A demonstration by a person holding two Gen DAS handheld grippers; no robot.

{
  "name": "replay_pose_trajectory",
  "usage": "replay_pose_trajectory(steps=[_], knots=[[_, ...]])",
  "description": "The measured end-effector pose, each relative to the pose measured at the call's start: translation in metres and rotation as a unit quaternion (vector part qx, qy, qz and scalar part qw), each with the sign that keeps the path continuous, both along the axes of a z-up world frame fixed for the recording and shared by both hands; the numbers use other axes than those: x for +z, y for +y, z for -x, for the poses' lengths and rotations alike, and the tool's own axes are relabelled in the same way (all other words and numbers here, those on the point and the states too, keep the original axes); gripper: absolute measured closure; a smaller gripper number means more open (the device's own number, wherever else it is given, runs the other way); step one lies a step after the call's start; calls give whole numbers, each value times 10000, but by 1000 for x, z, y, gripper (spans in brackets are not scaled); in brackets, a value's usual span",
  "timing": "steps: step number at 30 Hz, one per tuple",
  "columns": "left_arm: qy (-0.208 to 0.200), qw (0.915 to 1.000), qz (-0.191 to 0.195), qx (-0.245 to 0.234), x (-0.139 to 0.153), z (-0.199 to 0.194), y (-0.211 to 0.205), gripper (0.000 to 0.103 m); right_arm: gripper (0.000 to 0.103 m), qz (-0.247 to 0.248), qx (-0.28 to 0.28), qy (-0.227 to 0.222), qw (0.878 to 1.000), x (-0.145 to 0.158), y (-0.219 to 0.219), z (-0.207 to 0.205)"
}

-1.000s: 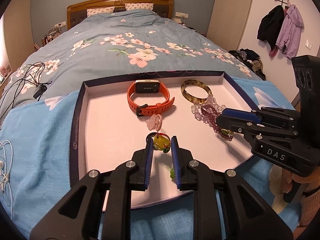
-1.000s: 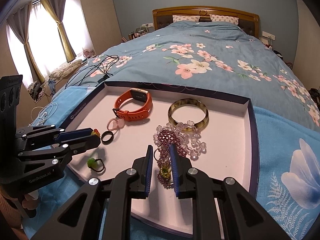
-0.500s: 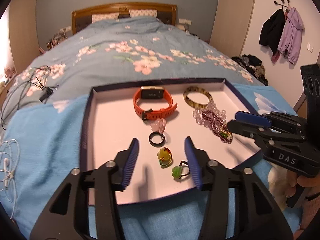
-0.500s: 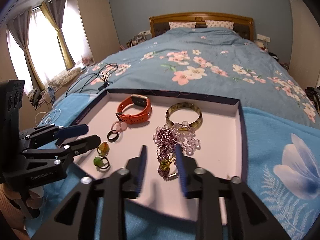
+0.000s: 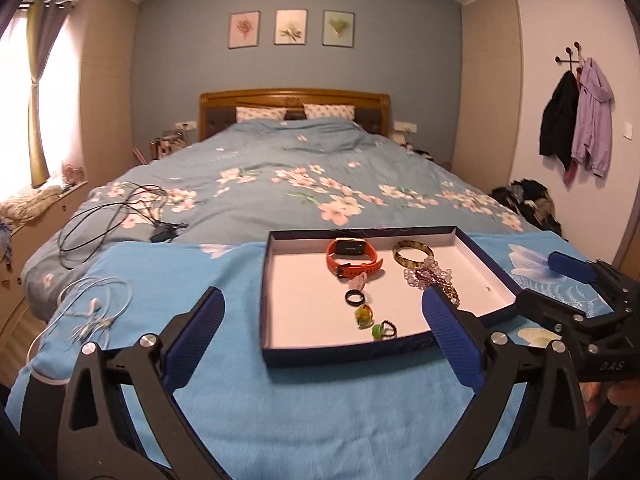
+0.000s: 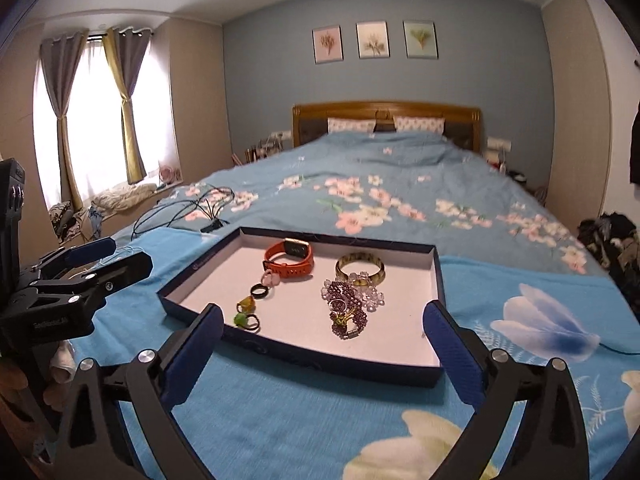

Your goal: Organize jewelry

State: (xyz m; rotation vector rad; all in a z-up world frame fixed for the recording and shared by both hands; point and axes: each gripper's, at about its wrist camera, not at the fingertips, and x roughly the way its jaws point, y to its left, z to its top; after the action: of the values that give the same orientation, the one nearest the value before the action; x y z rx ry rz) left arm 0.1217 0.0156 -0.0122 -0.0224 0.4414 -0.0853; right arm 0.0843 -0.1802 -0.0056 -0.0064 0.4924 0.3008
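Tray (image 5: 267, 280) left half bare, low rim all round, beads (image 6: 348, 304) crowding right

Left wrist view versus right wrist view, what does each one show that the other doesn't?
Only the left wrist view shows the black and lilac jackets hanging on wall hooks, the white earphone cable on the blue blanket, and the right gripper, open.

Only the right wrist view shows the window with grey and yellow curtains and the left gripper, open.

Both show the dark blue shallow tray holding the orange smartwatch, olive bangle, purple bead bracelet, and black ring.
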Motion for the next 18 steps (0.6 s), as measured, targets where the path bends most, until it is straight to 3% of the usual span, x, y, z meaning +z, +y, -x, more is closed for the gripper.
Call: replay_pose_trajectory(steps=[7,18], knots=[[-550,9979,-202,270,7,47,-3,6,6,63,-156,-420,9990,4,2,32],[-904,9952,-226,285,12,83,-15,6,6,-56,-278,-620,9977,3,-2,57]])
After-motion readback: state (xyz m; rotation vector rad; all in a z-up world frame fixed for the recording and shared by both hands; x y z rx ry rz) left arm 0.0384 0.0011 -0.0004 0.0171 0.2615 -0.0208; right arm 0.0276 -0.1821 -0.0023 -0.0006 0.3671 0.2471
